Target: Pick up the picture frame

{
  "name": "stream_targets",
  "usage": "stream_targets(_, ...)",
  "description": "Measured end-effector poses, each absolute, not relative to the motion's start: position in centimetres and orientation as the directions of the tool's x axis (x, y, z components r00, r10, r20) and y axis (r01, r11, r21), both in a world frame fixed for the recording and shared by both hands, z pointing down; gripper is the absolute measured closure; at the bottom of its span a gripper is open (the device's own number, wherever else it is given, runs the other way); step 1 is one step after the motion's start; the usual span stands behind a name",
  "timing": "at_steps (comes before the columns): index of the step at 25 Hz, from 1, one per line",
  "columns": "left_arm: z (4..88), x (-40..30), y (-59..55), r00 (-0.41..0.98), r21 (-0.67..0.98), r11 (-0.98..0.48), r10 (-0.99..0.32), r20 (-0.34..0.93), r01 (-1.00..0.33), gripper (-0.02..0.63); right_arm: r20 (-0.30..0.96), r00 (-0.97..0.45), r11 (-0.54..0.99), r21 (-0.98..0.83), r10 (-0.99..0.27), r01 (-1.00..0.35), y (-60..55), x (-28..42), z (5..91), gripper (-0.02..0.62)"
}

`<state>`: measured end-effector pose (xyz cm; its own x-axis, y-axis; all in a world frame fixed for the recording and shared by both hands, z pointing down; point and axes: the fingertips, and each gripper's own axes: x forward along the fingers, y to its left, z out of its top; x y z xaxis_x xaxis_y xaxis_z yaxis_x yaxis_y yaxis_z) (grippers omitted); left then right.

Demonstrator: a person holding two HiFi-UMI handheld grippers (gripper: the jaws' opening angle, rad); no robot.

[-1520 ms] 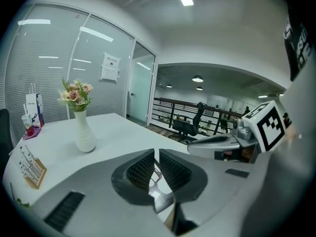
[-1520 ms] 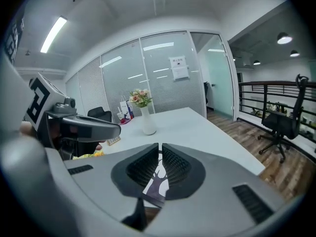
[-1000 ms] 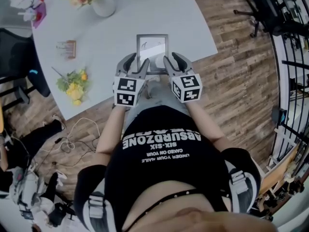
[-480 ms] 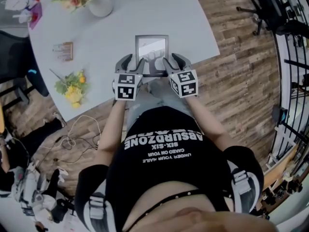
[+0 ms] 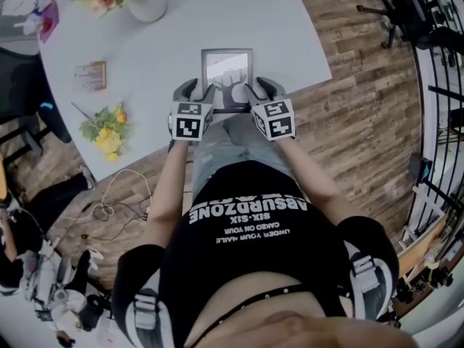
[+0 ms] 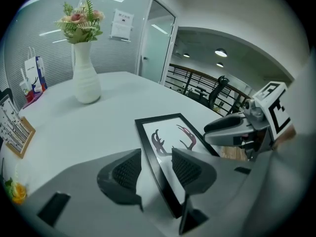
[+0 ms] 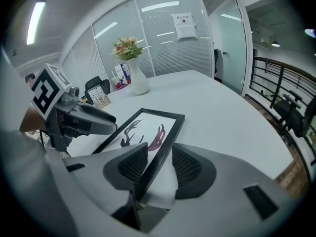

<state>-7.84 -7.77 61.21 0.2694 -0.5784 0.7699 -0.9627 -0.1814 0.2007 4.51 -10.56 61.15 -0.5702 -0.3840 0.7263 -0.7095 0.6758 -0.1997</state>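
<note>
A black picture frame [image 5: 227, 71] with an antler print lies flat on the white table [image 5: 290, 35], close to its near edge. My left gripper [image 5: 197, 93] is at the frame's near left corner. In the left gripper view the jaws [image 6: 155, 154] are open and straddle the frame's left rail [image 6: 160, 181], with gaps on both sides. My right gripper [image 5: 255, 91] is at the near right corner. It is open too, and the right rail [image 7: 153, 169] runs between its pads [image 7: 185, 166]. The print [image 7: 143, 130] faces up.
A white vase of flowers [image 5: 145, 2] stands at the table's far left, seen also in the left gripper view [image 6: 86, 78]. A yellow flower bunch [image 5: 109, 125] and a small wooden stand [image 5: 90, 75] lie left of the frame. Cables [image 5: 109, 209] trail on the wood floor; a railing [image 5: 435, 122] runs at the right.
Both grippers have dropped toward the table and now sit at the frame's near corners, one side rail between each pair of jaws. The frame has stayed put.
</note>
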Motion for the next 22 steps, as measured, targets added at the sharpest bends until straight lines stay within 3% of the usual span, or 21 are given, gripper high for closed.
stream_targets(9,62.3,-8.0,-7.9,0.238,0.175,-0.163,-0.573,0.785,-0.971,0.423,0.744,-0.551,0.673,-0.187,-0.379,-0.715,-10.7,4.6,62.6,0.437)
stream_targets(16,64.0,-7.7,-7.5,0.226,0.151,-0.182,-0.530,0.817,-0.972,0.433,0.719,-0.608,0.654,-0.286,-0.337,-0.701,-10.3,4.3,63.3,0.468)
stream_targets(22,64.4,-7.4,-7.4,0.270,0.239,-0.129,-0.552,0.789,-0.962,0.465,0.715,-0.600,0.646,-0.274,-0.359,-0.712,-10.4,4.7,63.4,0.468)
